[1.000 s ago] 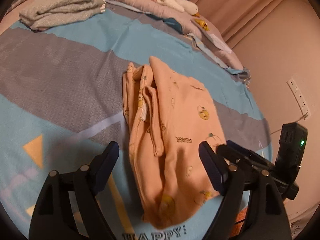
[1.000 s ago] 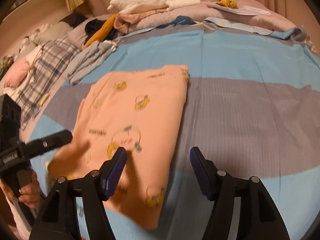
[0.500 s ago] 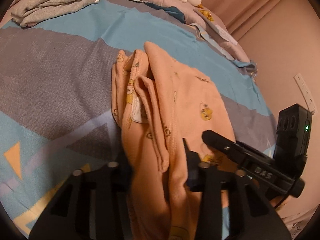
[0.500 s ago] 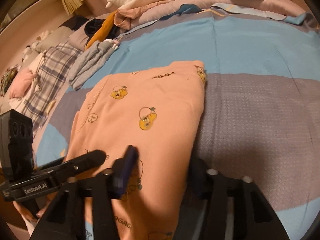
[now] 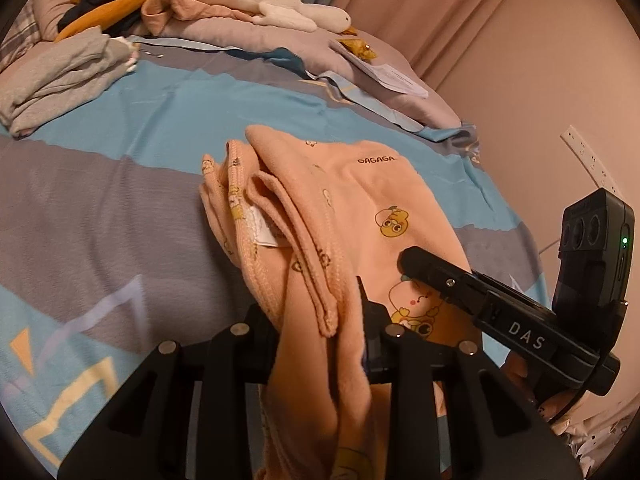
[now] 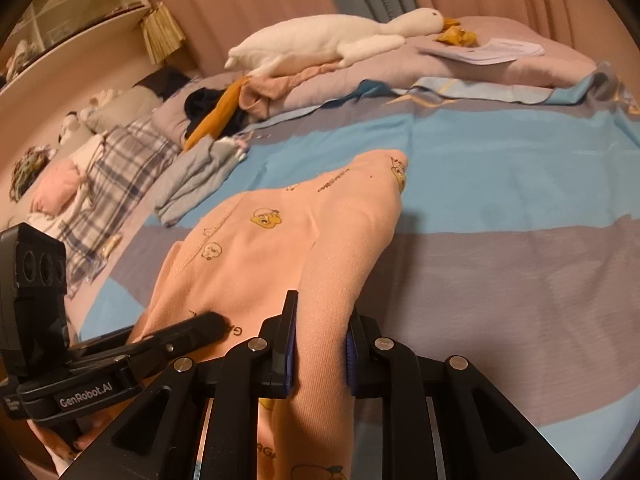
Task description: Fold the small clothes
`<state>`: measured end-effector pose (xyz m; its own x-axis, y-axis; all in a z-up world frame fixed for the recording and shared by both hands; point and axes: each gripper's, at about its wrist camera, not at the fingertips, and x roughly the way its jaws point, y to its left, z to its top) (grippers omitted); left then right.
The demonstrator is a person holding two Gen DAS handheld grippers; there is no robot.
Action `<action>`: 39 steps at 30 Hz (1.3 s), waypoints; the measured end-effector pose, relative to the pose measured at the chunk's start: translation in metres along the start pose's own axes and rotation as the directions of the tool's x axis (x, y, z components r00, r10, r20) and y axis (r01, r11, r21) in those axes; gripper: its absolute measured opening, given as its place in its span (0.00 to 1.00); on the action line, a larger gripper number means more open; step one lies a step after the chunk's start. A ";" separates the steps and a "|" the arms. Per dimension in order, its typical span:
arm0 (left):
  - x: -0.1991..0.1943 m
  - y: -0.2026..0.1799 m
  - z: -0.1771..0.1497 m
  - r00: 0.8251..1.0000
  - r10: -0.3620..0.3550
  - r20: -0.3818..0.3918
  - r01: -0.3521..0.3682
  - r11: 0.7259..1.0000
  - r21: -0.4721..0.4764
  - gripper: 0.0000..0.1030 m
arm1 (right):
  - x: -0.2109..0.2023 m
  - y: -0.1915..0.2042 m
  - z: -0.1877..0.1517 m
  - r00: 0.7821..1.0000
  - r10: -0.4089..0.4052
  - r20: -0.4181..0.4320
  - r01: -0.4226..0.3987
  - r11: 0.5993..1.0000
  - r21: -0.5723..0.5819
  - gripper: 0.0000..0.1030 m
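A small peach garment [image 5: 360, 208] with yellow cartoon prints lies folded lengthwise on the striped bedspread [image 5: 100, 208]. My left gripper [image 5: 320, 320] is shut on its near left edge, where the layered hems and a white label show. My right gripper [image 6: 320, 344] is shut on the near right edge of the same garment [image 6: 280, 248] and lifts that fabric off the bed. Each gripper shows in the other's view: the right one [image 5: 500, 308] and the left one [image 6: 120, 364].
Folded grey clothes [image 5: 60, 76] lie at the far left. A white plush goose [image 6: 332, 40], a pile of clothes [image 6: 224, 108] and papers [image 6: 488, 50] lie along the head of the bed. A plaid cloth [image 6: 116, 168] lies at the left. A wall [image 5: 540, 80] stands at the right.
Both grippers have moved forward onto the garment's near edge and shut on it. The near end of the garment has risen off the bed.
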<state>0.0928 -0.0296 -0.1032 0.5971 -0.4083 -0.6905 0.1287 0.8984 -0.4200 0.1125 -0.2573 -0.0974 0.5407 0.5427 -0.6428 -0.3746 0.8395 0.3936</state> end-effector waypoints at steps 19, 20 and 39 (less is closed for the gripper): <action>0.014 -0.004 -0.009 0.996 0.086 -0.019 -0.086 0.996 0.000 0.60 | 0.002 -0.024 -0.014 0.989 -0.144 -0.029 0.145 0.989 0.037 0.46; 0.005 -0.005 -0.008 0.996 0.089 0.005 -0.089 0.996 0.003 0.67 | -0.004 -0.023 -0.013 0.989 -0.149 -0.012 0.149 0.988 0.031 0.50; -0.090 -0.032 -0.020 0.960 0.196 0.201 -0.212 0.975 0.061 1.00 | -0.105 0.001 -0.019 0.942 -0.213 0.257 0.224 0.975 -0.012 0.98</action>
<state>0.0194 -0.0247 -0.0398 0.7571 -0.1832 -0.6271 0.0474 0.9728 -0.2269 0.0408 -0.3135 -0.0422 0.7833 0.3395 -0.5207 -0.2532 0.9393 0.2316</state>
